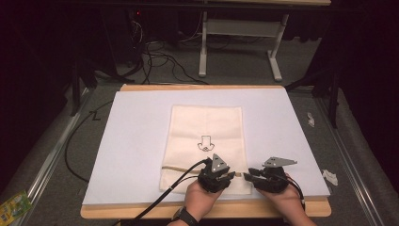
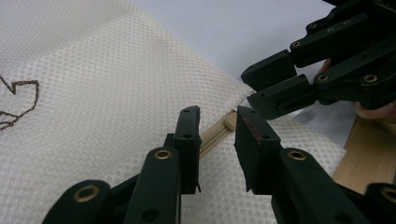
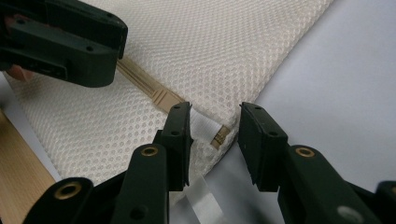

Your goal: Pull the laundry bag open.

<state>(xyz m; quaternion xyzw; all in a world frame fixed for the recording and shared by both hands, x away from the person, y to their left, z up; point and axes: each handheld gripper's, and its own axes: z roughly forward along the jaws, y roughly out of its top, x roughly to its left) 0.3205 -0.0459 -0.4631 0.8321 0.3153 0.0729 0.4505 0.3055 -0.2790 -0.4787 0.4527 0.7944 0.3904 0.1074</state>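
A cream mesh bag [image 1: 207, 127] with a small line drawing lies flat on the white mat [image 1: 136, 141]. A tan zipper [image 1: 176, 168] runs across its near end. My left gripper [image 1: 229, 175] hovers over the bag's near right part, open, its jaws astride the zipper strip [image 2: 215, 134]. My right gripper [image 1: 249, 177] faces it at the bag's right edge, open, jaws either side of a white tab [image 3: 202, 125] and the zipper's end [image 3: 219, 135]. In the left gripper view the left gripper [image 2: 217, 114] is empty. The right gripper [image 3: 215, 109] grips nothing.
The mat lies on a wooden board [image 1: 141, 210] with its front edge close to the hands. Paper scraps [image 1: 330, 176] lie to the right. A green packet [image 1: 14, 205] lies on the floor at the left. Cables and a white table frame [image 1: 203, 47] stand behind.
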